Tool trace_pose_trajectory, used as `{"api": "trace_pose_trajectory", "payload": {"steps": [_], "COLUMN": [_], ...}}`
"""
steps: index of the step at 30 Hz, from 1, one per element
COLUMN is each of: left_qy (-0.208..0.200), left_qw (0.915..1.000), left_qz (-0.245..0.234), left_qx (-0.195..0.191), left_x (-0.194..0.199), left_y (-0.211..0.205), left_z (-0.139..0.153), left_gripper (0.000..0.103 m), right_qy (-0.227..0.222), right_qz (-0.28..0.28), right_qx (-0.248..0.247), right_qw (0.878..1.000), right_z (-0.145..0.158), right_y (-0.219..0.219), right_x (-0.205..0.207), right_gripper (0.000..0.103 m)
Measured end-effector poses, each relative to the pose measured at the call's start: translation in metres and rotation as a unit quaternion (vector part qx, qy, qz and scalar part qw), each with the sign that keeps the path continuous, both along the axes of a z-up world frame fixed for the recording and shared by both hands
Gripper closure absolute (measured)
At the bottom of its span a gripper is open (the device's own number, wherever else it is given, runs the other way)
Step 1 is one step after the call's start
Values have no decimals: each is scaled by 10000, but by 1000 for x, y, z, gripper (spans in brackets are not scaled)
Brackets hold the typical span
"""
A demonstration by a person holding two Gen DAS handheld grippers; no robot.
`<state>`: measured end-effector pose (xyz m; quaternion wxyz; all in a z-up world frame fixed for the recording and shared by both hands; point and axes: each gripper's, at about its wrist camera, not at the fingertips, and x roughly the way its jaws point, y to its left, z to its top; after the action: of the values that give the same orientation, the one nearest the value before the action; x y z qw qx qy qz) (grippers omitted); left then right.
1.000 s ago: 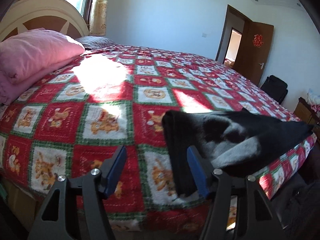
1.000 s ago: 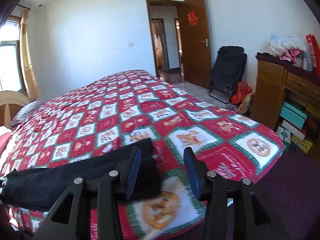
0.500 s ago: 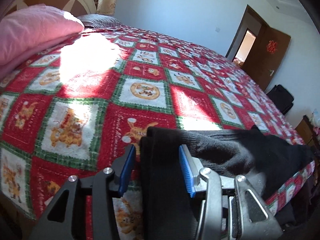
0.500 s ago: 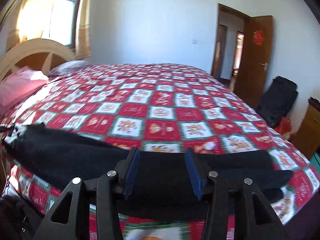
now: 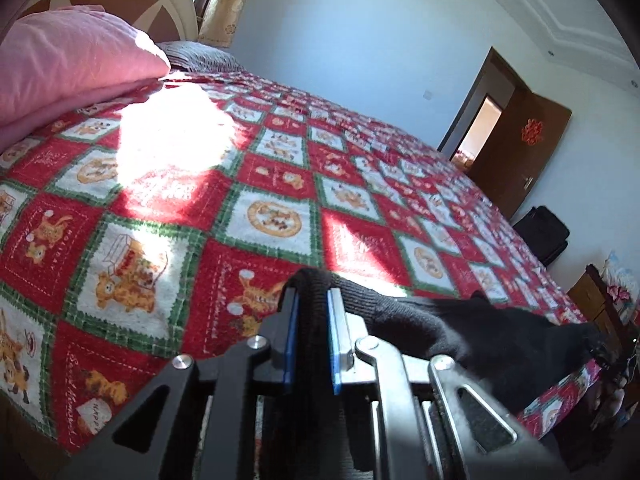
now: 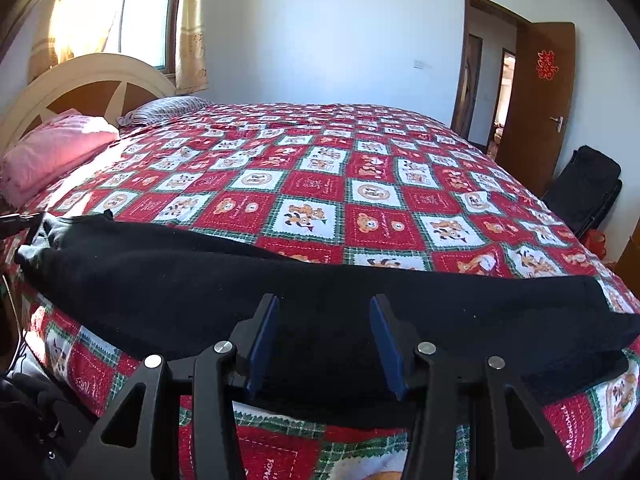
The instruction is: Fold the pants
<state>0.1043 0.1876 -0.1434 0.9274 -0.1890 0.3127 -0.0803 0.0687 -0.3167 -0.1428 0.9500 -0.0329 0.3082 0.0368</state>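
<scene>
Both wrist views low over bed, sharing pants.

Matt black knit pants; fuzzy, perhaps fleece, bedspread; glossy wooden door; soft pink pillow.

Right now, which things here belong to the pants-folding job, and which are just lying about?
Job:
black pants
left gripper, clamped on the pants' end
right gripper, open over the pants
quilted bed cover, the work surface

Lying about:
pink pillow
black bag
</scene>
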Motion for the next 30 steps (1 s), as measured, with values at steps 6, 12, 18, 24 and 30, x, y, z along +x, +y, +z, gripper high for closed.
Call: {"api": "trace_pose_trajectory", "payload": {"steps": [6, 12, 18, 24, 30], "left_qy": [248, 294, -57, -356, 31], "left_qw": [9990, 9986, 9985, 9989, 9970], "left_qz": [360, 431, 369, 73, -174], "left_qx": [81, -61, 394, 300, 759], "left_x": [27, 10, -13, -23, -13], "left_y": [16, 22, 2, -45, -75], "left_z": [-18, -33, -2, 5, -27], "left_gripper": [101, 101, 88, 16, 15], "right_qy": [70, 171, 116, 289, 285], "right_qz": [-33, 447, 1887, 2865, 2895], "right_qx": [121, 96, -566, -1377, -1552], "right_qw": [9999, 9988, 9803, 9477, 9441], "right_z": [-5, -6, -9, -40, -56], "right_y": [-2, 28, 134, 230, 239], "right_x": [1, -4, -12, -6, 0], "right_gripper": [54, 54, 49, 47, 72]}}
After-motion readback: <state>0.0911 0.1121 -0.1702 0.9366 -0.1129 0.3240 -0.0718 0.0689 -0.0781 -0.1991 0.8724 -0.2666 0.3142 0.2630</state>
